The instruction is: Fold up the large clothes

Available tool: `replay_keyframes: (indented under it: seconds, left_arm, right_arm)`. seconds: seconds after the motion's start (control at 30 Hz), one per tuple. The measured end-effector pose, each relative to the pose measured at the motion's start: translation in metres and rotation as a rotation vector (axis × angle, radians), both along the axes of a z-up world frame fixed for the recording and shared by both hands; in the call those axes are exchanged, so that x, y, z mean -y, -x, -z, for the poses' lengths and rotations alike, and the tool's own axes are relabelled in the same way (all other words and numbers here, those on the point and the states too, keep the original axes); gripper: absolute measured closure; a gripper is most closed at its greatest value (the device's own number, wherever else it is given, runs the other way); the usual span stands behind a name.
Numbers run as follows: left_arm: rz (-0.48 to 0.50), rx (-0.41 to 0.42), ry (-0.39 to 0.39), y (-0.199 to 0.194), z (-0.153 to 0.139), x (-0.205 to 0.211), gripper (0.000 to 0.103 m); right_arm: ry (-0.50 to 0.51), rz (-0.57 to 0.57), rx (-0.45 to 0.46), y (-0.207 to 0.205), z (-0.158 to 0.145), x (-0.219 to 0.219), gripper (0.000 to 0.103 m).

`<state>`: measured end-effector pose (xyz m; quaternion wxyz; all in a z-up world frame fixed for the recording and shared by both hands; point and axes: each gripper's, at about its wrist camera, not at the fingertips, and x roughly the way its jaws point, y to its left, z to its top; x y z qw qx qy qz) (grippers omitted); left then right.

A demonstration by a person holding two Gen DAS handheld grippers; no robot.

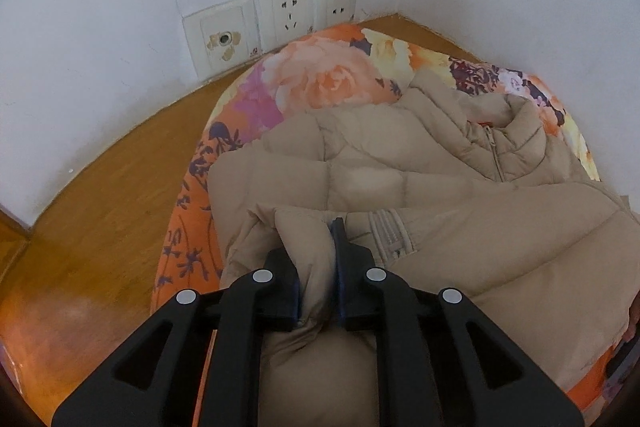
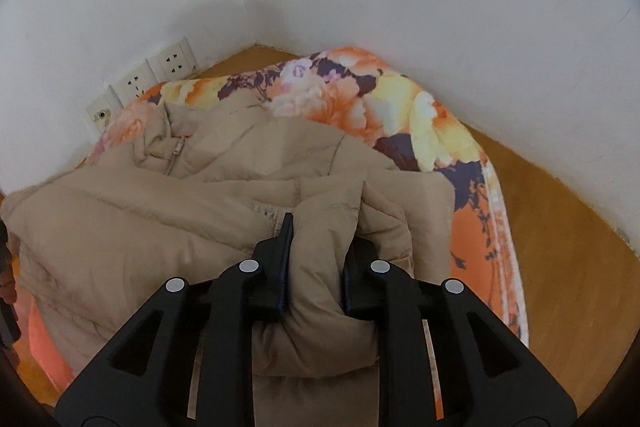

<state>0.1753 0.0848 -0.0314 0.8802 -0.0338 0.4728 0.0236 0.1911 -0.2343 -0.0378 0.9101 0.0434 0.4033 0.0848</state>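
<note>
The beige puffer jacket (image 1: 400, 179) lies on a floral quilt (image 1: 320, 75) (collar toward one o'clock in the left view). Left hand-held gripper (image 1: 316, 267) and right hand-held gripper (image 2: 316, 259) each pinch its hem.

One beige puffer jacket (image 1: 400, 183), one floral blanket (image 1: 320, 75), three wall socket plates (image 1: 286, 13), two hand-held grippers (image 1: 316, 259).

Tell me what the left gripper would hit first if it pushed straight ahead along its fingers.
The left gripper, already shut on a fold of the beige puffer jacket, would likely plough into the jacket's body first; the floral quilt lies beyond.
</note>
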Motion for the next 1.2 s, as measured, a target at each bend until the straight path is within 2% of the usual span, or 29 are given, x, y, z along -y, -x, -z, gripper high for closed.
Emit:
replay_keyframes:
  seconds: [0.2, 0.3, 0.4, 0.47, 0.5, 0.6, 0.67, 0.77, 1.0, 1.2]
  left_arm:
    - [0.008, 0.003, -0.004, -0.001, -0.003, 0.000, 0.087]
    - [0.025, 0.016, 0.006, 0.008, -0.014, -0.003, 0.082]
    - [0.036, 0.024, 0.049, 0.019, -0.025, -0.008, 0.063]
    - [0.042, 0.035, 0.044, 0.030, -0.034, -0.013, 0.037]
    - [0.050, 0.047, 0.036, 0.035, -0.038, -0.015, 0.036]
    - [0.065, 0.063, 0.035, 0.048, -0.048, -0.020, 0.033]
    - [0.068, 0.080, 0.030, 0.059, -0.055, -0.025, 0.032]
    - [0.067, 0.100, 0.019, 0.070, -0.064, -0.031, 0.032]
    - [0.065, 0.120, -0.023, 0.098, -0.072, -0.048, 0.032]
    - [0.067, 0.064, -0.089, 0.112, -0.053, -0.058, 0.032]
  right_arm:
    - [-0.007, 0.027, -0.018, -0.003, 0.004, 0.001, 0.084]
    - [-0.002, 0.047, -0.026, -0.003, 0.002, -0.002, 0.084]
    - [-0.011, 0.070, -0.034, -0.003, -0.001, -0.002, 0.081]
    - [-0.014, 0.083, -0.036, -0.002, -0.004, -0.001, 0.080]
    - [-0.017, 0.088, -0.037, -0.002, -0.007, -0.001, 0.079]
    - [-0.024, 0.101, -0.028, 0.004, -0.017, 0.003, 0.071]
    - [-0.037, 0.108, -0.017, 0.011, -0.027, 0.007, 0.058]
    - [-0.046, 0.105, 0.015, 0.027, -0.044, 0.015, 0.046]
    - [-0.018, 0.091, 0.037, 0.060, -0.065, 0.035, 0.043]
    - [0.049, 0.072, -0.003, 0.080, -0.052, 0.050, 0.043]
